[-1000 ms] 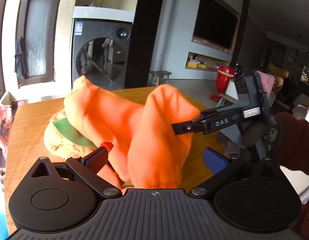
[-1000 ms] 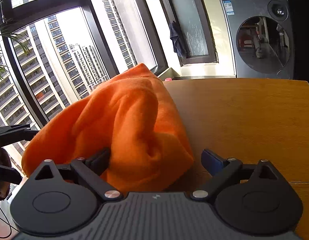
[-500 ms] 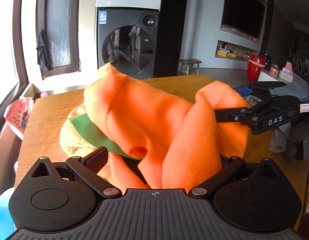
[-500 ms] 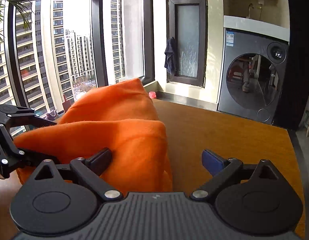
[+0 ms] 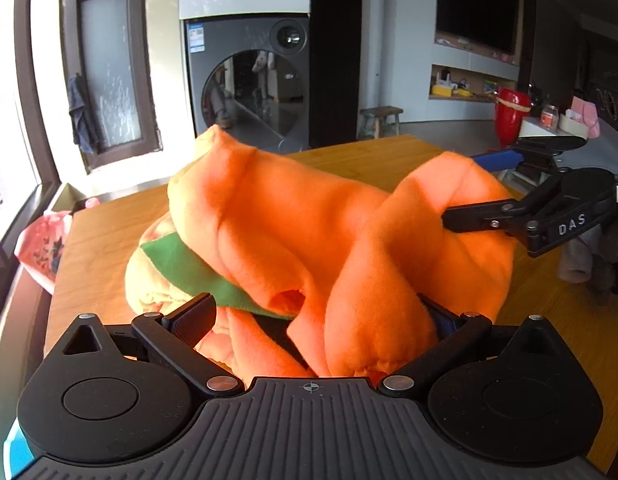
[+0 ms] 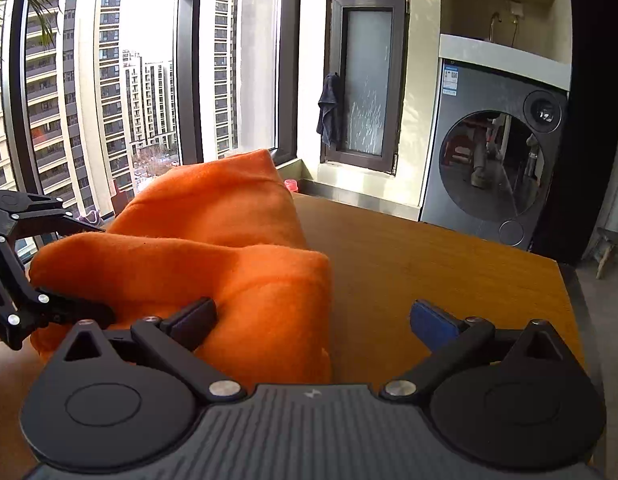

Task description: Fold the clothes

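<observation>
On wooden table [image 6: 429, 264], orange garment [image 5: 309, 240] bunched between spread fingers of left gripper [image 5: 317, 316] and right gripper [image 6: 313, 316].

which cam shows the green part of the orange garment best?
Left wrist view. The green panel shows clearly there, tucked under the folds of the orange garment, just ahead of the left gripper. The right wrist view shows only plain orange fabric; no green is visible from that side.
</observation>
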{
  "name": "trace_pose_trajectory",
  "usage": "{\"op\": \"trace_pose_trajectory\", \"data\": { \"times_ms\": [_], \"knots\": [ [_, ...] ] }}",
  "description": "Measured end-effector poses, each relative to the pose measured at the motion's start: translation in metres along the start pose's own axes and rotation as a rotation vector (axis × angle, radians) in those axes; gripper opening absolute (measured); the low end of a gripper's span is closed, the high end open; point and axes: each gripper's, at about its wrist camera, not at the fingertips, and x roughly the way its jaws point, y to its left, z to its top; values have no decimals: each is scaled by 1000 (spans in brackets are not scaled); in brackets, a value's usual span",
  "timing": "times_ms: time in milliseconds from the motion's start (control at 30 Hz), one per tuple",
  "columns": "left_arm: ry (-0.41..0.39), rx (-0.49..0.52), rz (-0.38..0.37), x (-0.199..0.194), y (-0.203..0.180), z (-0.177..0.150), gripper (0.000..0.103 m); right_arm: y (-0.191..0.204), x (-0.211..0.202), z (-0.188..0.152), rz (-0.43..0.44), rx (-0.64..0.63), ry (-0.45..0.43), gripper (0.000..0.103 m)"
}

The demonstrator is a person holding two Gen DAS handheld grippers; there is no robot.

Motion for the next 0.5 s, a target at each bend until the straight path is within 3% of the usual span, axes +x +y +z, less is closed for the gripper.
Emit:
{"op": "trace_pose_trajectory", "data": {
  "times_ms": [100, 267, 367, 467, 500],
  "knots": [
    [15, -36, -24, 5, 8, 1, 103, 20, -31, 0, 35, -202, -51, 102],
    [63, -171, -81, 20, 31, 3, 103, 77, -26, -15, 146, -586, -20, 102],
    [62, -195, -52, 16, 39, 2, 103, 110, -20, -24, 209, -806, 0, 102],
    [14, -111, -4, -5, 36, 2, 103, 121, 7, -24, 210, -856, 31, 102],
    [-11, -55, 9, -15, 31, 1, 103, 117, 13, -17, 233, -798, 48, 102]
  ]
}}
